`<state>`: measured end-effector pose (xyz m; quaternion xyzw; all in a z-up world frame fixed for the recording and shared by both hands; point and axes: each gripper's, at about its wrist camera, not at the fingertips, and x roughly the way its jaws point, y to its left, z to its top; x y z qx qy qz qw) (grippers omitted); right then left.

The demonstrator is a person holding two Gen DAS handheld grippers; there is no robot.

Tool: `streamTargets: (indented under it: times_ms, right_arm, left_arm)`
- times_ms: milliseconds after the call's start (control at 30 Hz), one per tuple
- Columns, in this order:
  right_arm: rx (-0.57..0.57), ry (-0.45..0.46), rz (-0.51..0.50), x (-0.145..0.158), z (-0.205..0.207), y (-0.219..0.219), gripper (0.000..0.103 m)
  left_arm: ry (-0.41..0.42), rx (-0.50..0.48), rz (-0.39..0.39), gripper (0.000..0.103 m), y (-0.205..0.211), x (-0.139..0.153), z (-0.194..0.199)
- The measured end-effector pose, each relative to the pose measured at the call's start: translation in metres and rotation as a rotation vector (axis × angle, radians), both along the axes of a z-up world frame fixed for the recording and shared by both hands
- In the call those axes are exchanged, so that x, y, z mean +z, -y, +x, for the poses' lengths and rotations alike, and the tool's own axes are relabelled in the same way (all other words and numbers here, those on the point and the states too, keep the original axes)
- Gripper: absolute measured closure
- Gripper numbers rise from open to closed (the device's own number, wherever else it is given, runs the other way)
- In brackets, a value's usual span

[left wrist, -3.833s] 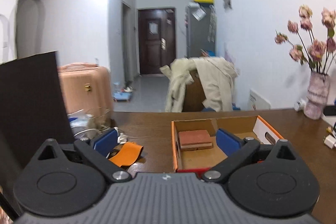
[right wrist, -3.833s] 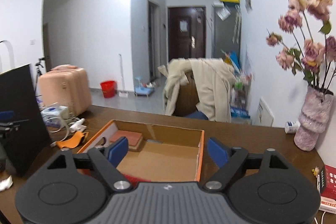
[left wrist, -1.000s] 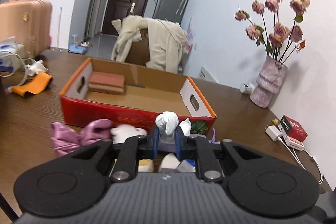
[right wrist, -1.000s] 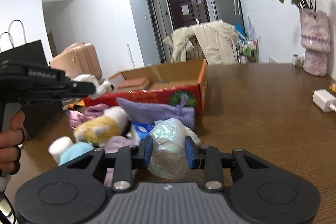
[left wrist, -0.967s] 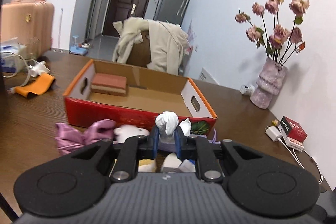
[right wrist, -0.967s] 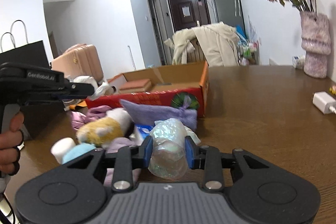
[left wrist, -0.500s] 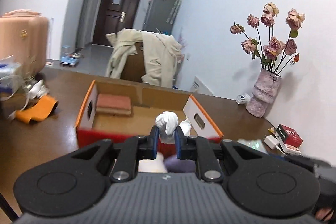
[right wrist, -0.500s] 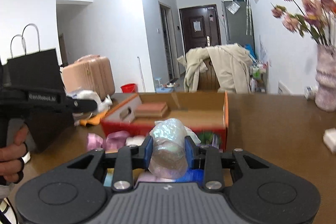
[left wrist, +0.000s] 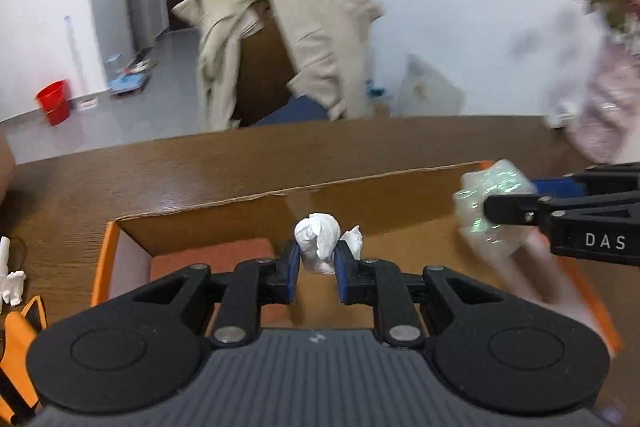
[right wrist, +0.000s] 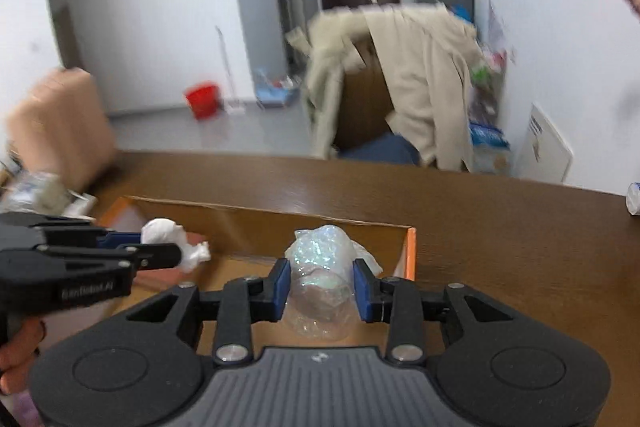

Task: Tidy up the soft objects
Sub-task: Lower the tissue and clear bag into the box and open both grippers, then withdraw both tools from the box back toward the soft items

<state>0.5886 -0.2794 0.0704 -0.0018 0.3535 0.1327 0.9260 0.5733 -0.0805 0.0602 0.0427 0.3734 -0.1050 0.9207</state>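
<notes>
Soft wads ride in both grippers above the box [left wrist: 280, 203], each clamped and not yet let go. Left gripper [left wrist: 318, 265] pinches a white wad [left wrist: 318, 241] between its blue pads, jaws narrow, the wad bulging out ahead of the tips. Right gripper [right wrist: 320, 285] holds a shiny film bundle [right wrist: 318, 267], its jaws set a little wider and just eased apart slightly, though the pads press on the bundle's sides.

Below and ahead of both tools lies the box floor; a brick-red pad [left wrist: 212, 259] sits under the left gripper's tips, toward the box's left end. From the left wrist view the right gripper comes in from the right with its bundle level with the far box wall; from the right wrist view the left gripper reaches in from the left, its wad just over the box's left part. A coat [right wrist: 408, 75] on a chair and a table [right wrist: 500, 227] edge lie beyond.

Done well, the release probably wants each tool lowered inside the walls first, the two kept apart so the loads land side by side, with the wad clear of the red pad. Light film could cling to a pad, so a full opening seems wise.
</notes>
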Motion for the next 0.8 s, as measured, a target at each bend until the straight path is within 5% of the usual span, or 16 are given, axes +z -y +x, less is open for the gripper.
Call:
streamTargets:
  times_ms: [67,133,233,433,800]
  right_arm:
    - [0.002,0.005,-0.115,-0.013,0.016,-0.016,0.065]
    - [-0.008,0.003,-0.174,-0.021,0.025,-0.025,0.054]
    - [0.002,0.024,-0.180,-0.023,0.028,-0.028,0.041]
    - [-0.002,0.078,-0.163,0.009,0.001,-0.017,0.040]
    - [0.008,0.186,-0.104,0.101,-0.114,0.029,0.030]
  left_arm:
    - [-0.027,0.004,0.037,0.073,0.001,-0.012,0.013]
    - [-0.004,-0.026,0.039,0.046,0.001,-0.014,0.013]
    - [0.025,-0.037,0.039,0.041,-0.002,-0.009,0.008]
    - [0.076,-0.035,0.038,0.034,-0.004,0.025,-0.016]
    - [0.278,-0.006,0.059,0.015,-0.027,0.120,-0.147]
